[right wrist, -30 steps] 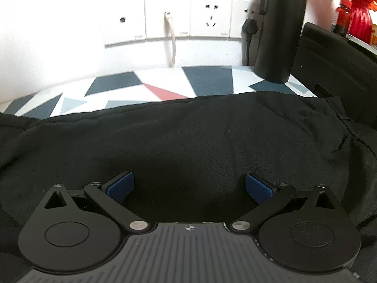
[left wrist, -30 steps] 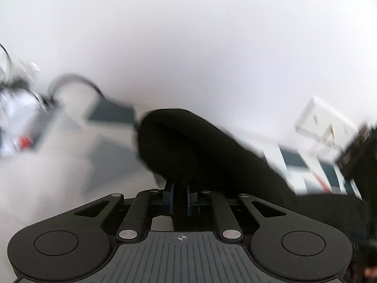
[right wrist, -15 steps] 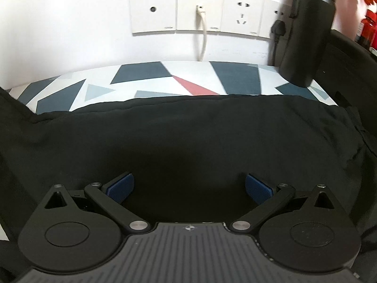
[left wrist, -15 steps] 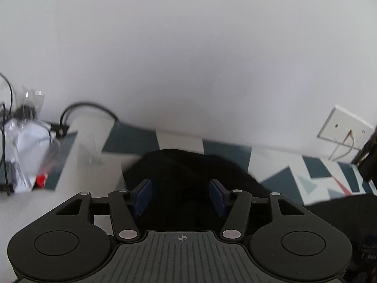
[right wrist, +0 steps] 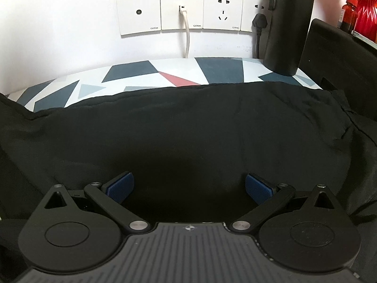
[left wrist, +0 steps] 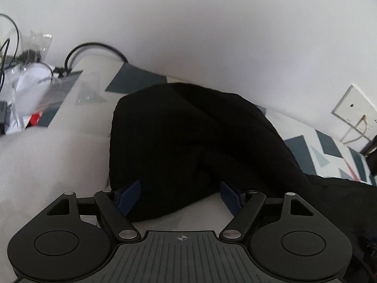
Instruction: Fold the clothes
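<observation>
A: Where did the fold stand, starting nearest the cameras?

B: The left tool point(left wrist: 181, 194) hung low over the rounded end of the black garment point(left wrist: 188, 146), its jaws opening, the cloth lying between the blue pads point(left wrist: 129, 195) but not pressed by them. It looked like a let-go after laying that part down. The right tool point(right wrist: 188, 186) stood spread wide and empty above the garment's broad middle point(right wrist: 188, 129).

A: And the next move?

B: Probably a fresh grip on an edge or corner, since the piece was still bunched on the left and needed drawing flat.

A: What carried it?

B: A desk under a cloth printed with grey, navy and red triangles point(right wrist: 174, 75). Farther off, a black flask point(right wrist: 288, 23) stood by a white wall with a row of sockets point(right wrist: 181, 11); on the left, cables and plastic wrap point(left wrist: 28, 75).
</observation>
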